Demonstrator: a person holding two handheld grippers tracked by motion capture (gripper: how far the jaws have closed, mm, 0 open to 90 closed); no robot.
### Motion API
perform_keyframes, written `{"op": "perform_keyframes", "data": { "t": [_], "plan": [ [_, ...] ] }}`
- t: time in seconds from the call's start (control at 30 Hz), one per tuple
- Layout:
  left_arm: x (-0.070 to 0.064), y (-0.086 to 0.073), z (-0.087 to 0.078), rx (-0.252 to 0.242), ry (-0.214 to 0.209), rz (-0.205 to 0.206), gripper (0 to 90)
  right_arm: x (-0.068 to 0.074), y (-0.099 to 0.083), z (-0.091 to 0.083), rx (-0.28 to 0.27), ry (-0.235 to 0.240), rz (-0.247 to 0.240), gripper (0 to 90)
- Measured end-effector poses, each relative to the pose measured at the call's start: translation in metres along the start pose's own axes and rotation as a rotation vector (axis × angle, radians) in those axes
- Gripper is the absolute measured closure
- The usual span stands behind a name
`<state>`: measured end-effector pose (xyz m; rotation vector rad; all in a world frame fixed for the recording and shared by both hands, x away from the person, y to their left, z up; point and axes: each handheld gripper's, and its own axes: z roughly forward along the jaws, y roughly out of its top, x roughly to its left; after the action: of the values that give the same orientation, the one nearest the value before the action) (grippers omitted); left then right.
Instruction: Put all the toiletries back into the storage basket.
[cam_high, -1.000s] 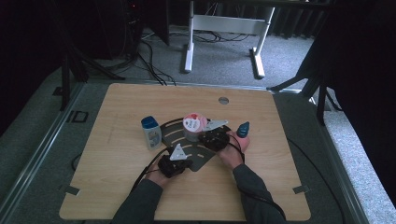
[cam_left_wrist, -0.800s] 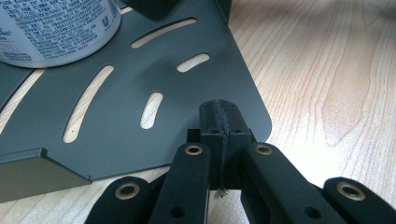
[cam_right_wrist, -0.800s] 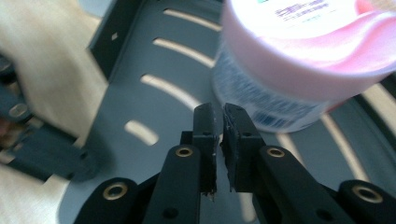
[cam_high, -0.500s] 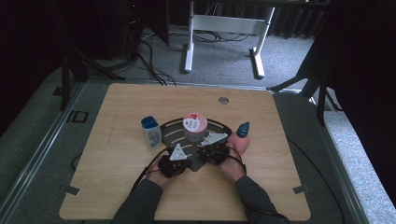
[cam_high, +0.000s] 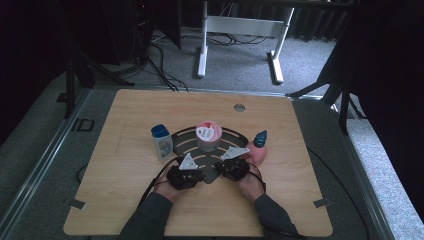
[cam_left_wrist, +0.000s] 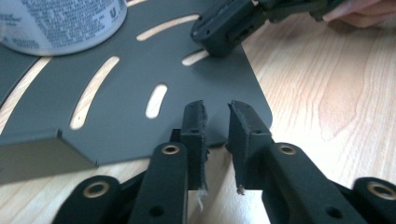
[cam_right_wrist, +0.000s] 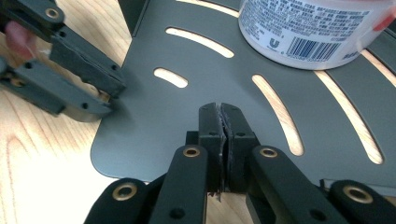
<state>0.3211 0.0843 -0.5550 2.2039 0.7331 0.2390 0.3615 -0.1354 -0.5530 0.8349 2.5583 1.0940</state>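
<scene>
Since the earlier frame the right gripper (cam_high: 229, 168) has drawn back from the jar (cam_high: 208, 135) to the tray (cam_high: 182, 138) near edge, beside the left gripper (cam_high: 187, 175). Left gripper view: jaws slightly apart, over the tray (cam_left_wrist: 116, 93) corner. Right gripper view: jaws pressed together above the tray (cam_right_wrist: 224, 74); jar (cam_right_wrist: 310, 30) behind.

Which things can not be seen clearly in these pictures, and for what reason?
- Tub: its top is cut off by the upper edge in both gripper views.
- Tub label: too small to read in the high view.
- White bottle and pink bottle: print too small in the high view.
- Right gripper: jaws together over the dark tray; a pinched tray edge cannot be confirmed.
</scene>
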Motion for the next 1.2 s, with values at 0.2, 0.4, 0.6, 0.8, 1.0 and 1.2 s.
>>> {"op": "perform_keyframes", "data": {
  "t": [0.2, 0.4, 0.6, 0.8, 1.0, 1.2],
  "plan": [
    [0.002, 0.000, -0.017, 0.005, 0.014, -0.005, 68.8, -0.001, -0.002, 0.000, -0.015, 0.005, 0.013, 87.9],
    [0.010, 0.000, -0.038, -0.013, 0.028, -0.022, 66.0, -0.001, -0.006, 0.000, -0.039, 0.006, 0.032, 84.6],
    [0.016, -0.001, -0.056, -0.016, 0.040, -0.018, 62.6, -0.002, -0.008, 0.000, -0.054, 0.019, 0.043, 82.7],
    [0.021, -0.003, -0.073, -0.008, 0.043, -0.027, 59.8, -0.002, -0.008, 0.001, -0.060, 0.028, 0.052, 81.1],
    [0.024, -0.002, -0.087, 0.023, 0.070, -0.024, 58.3, -0.002, -0.008, 0.001, -0.060, 0.035, 0.056, 80.3],
    [0.027, 0.000, -0.099, 0.046, 0.096, -0.021, 57.6, -0.003, -0.008, 0.001, -0.061, 0.039, 0.060, 80.2]
  ]
}}
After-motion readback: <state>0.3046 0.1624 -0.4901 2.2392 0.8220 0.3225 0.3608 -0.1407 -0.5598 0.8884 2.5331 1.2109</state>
